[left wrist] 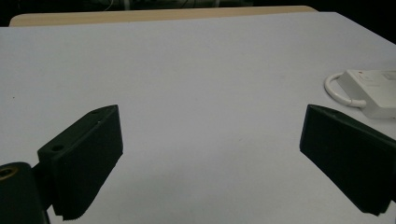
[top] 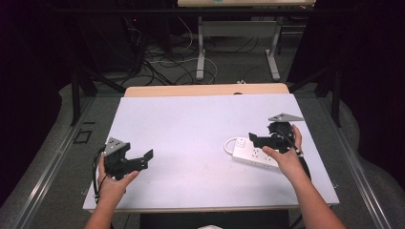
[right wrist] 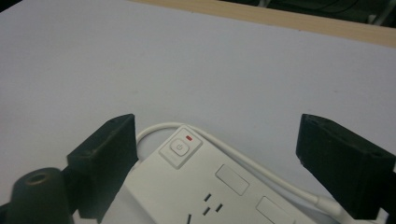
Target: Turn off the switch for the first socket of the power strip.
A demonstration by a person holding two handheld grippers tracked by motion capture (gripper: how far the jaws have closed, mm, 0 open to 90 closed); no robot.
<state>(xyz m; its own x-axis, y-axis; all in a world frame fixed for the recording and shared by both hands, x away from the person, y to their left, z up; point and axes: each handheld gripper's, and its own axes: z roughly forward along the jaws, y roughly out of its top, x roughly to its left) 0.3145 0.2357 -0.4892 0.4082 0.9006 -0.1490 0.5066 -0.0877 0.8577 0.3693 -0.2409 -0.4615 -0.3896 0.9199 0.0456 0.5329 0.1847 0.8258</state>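
Observation:
A white power strip (top: 252, 153) lies on the pale table top (top: 191, 124) at the right, its white cord (top: 229, 142) looped at the left end. In the right gripper view the strip (right wrist: 219, 186) shows a power button (right wrist: 180, 147) with a small red light. My right gripper (top: 258, 139) hovers open just above the strip, jaws spread to either side of its switch end (right wrist: 212, 154). My left gripper (top: 145, 160) is open at the table's left, with nothing between its jaws (left wrist: 210, 158); the strip's end (left wrist: 373, 91) lies far off to its right.
A wooden strip (top: 205, 89) edges the table's far side. Beyond it are the metal legs of another table (top: 201, 52) and loose cables (top: 162, 62) on the floor. Dark frame bars (top: 76, 90) stand at the left and right.

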